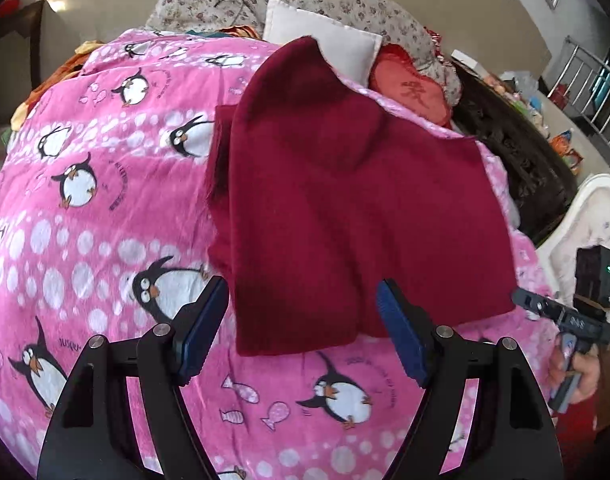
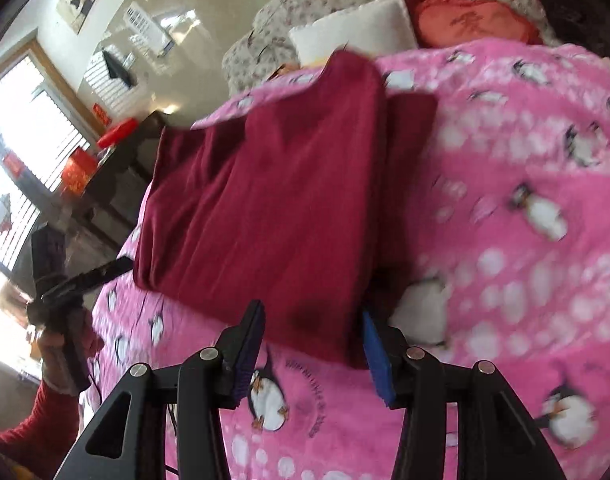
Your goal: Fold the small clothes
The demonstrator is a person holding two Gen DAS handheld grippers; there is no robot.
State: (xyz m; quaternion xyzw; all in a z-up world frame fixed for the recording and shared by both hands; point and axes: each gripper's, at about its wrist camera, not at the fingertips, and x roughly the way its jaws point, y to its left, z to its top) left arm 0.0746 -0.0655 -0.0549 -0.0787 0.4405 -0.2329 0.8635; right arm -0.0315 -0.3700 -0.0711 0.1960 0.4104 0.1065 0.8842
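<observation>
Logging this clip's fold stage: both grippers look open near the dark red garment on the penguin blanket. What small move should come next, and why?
Probably close the left gripper on the near hem of the dark red garment and fold it away toward the white pillow. The garment lies partly folded and flat on the pink blanket. Both the left and the right gripper stand open at that hem, holding nothing.

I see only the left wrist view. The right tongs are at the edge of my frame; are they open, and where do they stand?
Observer: The right tongs are open; the near hem of the garment lies between their fingers, not gripped.
Operator: From that side, where are my left tongs?
Observer: The left tongs point at the garment's corner on that view's left; whether they touch cannot be told.
Operator: What is behind them?
Observer: A bright window.
</observation>
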